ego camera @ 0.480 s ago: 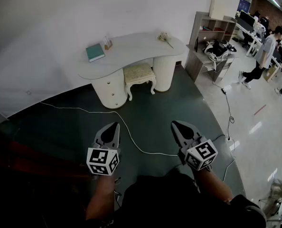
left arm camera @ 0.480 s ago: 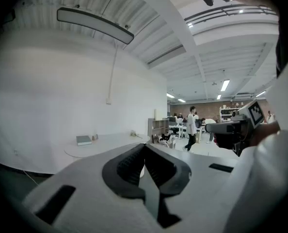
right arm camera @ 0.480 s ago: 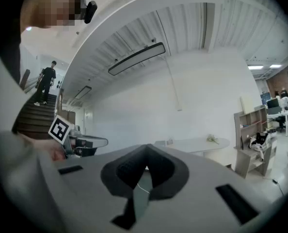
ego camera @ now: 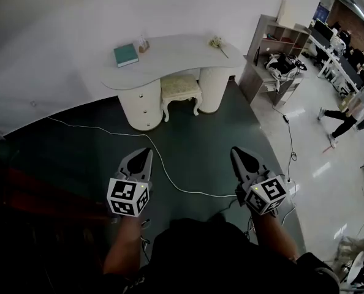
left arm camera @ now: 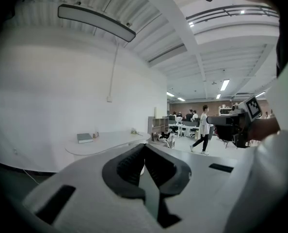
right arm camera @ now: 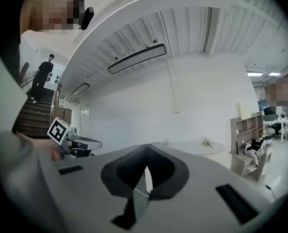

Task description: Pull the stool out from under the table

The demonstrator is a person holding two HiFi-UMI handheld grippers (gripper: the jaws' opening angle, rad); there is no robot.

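Observation:
A cream stool (ego camera: 180, 89) with a patterned cushion is tucked under the curved white table (ego camera: 170, 59), between its two round pedestals. Both grippers are held well short of it, above the dark floor. My left gripper (ego camera: 144, 152) is shut and empty, its marker cube near the person's hand. My right gripper (ego camera: 236, 152) is also shut and empty. In the left gripper view the table (left arm camera: 105, 141) shows far ahead over the shut jaws, and the right gripper (left arm camera: 241, 123) appears at the right. The right gripper view shows the table (right arm camera: 192, 147) beyond the jaws.
A teal book (ego camera: 125, 55) and small items lie on the table. A white cable (ego camera: 163, 170) runs across the dark floor between me and the stool. A shelf unit (ego camera: 274, 54) stands to the table's right. A person (ego camera: 353, 112) walks at the far right.
The view has shifted slightly nearer the table, and both grippers sit a little lower in the frame. The walking person at the right has moved on. The jaws stay shut.

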